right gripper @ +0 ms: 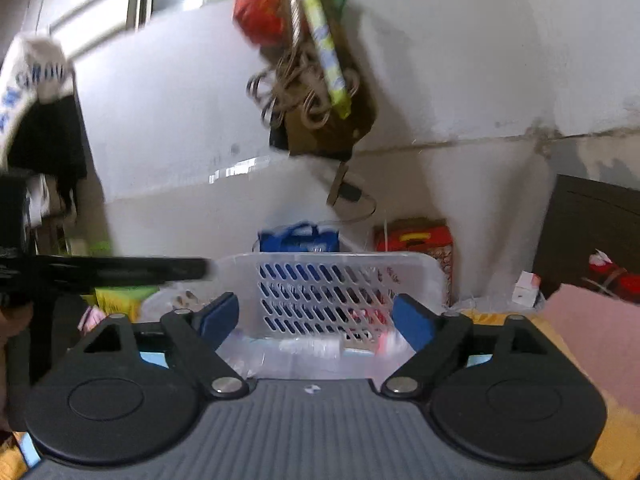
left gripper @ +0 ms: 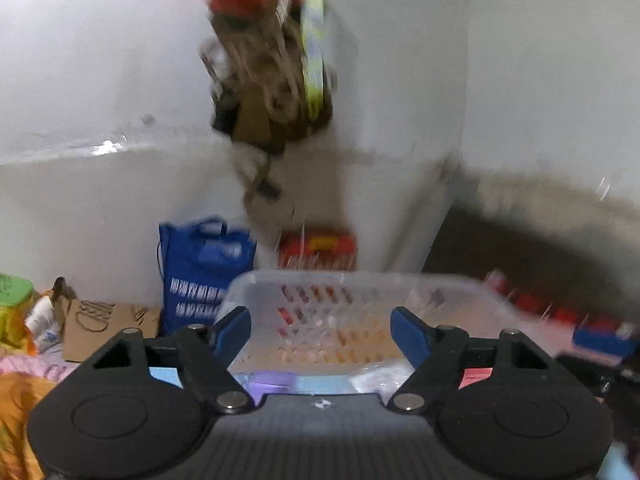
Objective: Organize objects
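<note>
Before a white wall (right gripper: pixel 180 120), clear basket (right gripper: pixel 332 280), both tongs (left gripper: pixel 320 334) (right gripper: pixel 316 320) released, empty.

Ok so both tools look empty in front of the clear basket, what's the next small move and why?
Probably bring one tool toward a loose item beside the basket. The left tool and right tool both stand open with nothing between their fingers, so nothing is held. The basket sits just ahead, with a few small items blurred at its bottom.
</note>
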`<state>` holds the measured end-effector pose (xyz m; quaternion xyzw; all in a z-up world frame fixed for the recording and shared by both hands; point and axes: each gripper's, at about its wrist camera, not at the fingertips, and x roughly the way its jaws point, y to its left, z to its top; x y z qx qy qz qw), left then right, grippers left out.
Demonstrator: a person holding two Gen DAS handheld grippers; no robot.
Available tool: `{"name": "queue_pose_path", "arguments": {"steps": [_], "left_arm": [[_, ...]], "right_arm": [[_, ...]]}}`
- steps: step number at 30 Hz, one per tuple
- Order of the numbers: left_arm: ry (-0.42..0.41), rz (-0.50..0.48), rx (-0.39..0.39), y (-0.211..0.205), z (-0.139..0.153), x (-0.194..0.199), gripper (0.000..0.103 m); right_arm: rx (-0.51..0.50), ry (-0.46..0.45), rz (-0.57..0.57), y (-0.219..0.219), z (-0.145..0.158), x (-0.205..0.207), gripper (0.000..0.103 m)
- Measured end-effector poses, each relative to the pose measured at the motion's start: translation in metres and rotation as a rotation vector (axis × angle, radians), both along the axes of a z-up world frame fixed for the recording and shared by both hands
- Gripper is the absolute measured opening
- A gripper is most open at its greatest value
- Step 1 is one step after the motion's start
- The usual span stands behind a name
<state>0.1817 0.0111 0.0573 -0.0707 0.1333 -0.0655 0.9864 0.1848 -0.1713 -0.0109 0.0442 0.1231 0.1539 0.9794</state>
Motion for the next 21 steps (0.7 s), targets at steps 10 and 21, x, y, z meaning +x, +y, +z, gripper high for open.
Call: {"name": "queue_pose_path", "arguments": {"steps": [10,21], "left_arm": [[0.001,0.091,-0.036,0.07,-0.095,-0.118,0.091],[0.101,0.085,-0.005,0.065,-0.129,-0.111,0.09]], "right_arm": [[-0.047,0.047,-0.172,-0.038,-0.107,-0.139,0.047],[-0.006,0.127,-0.163,-0.032,-0.101,-0.104,0.053]]}}
